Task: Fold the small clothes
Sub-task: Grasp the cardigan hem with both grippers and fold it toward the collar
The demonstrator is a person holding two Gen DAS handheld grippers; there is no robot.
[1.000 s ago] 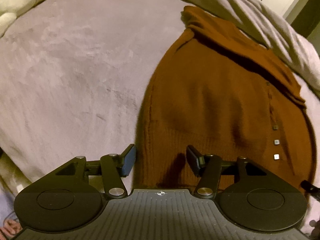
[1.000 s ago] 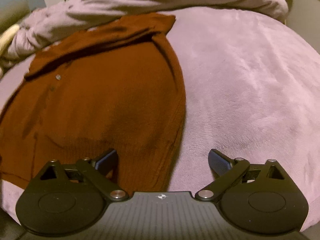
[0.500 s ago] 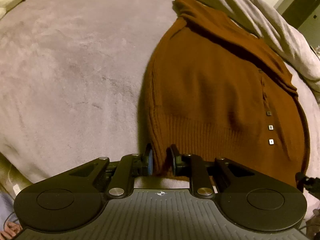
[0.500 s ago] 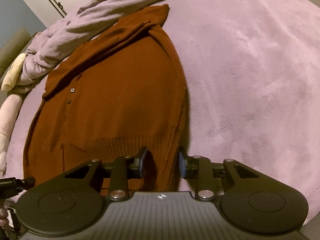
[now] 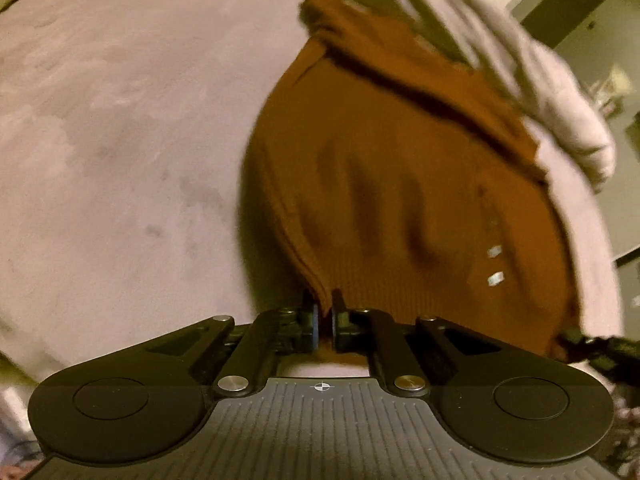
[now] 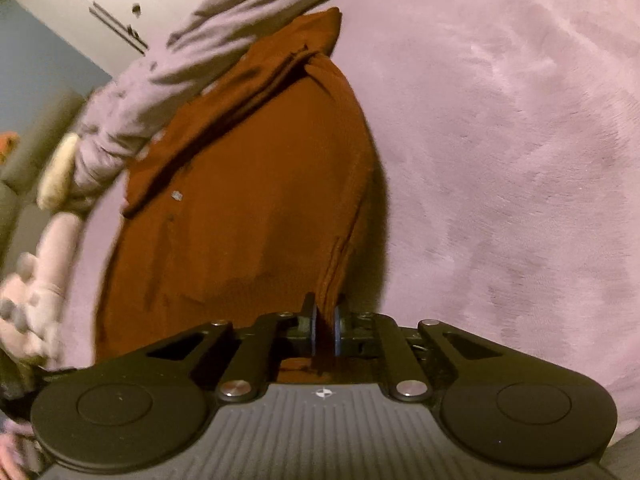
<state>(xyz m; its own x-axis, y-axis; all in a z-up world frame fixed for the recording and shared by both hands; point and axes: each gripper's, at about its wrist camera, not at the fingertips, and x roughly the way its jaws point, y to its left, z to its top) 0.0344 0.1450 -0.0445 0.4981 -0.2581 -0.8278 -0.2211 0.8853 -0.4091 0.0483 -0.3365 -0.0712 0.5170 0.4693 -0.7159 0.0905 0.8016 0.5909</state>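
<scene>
The left gripper [image 5: 323, 316] and the right gripper [image 6: 325, 320], spread a second before, were now pinched on the two lower hem corners of the brown knit cardigan [image 5: 400, 184], whose near edge had been raised off the pinkish plush blanket [image 5: 120, 140]. The rest of the garment was still laid flat, collar farthest away. Though blurred, the frames suggested a lengthwise fold toward the collar had been started.

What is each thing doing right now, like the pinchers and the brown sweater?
left gripper: shut on the sweater's near left hem corner.
right gripper: shut on the sweater's near right hem corner.
brown sweater: spread on the blanket, hem pinched at both corners.
pink blanket: flat under the sweater.
</scene>
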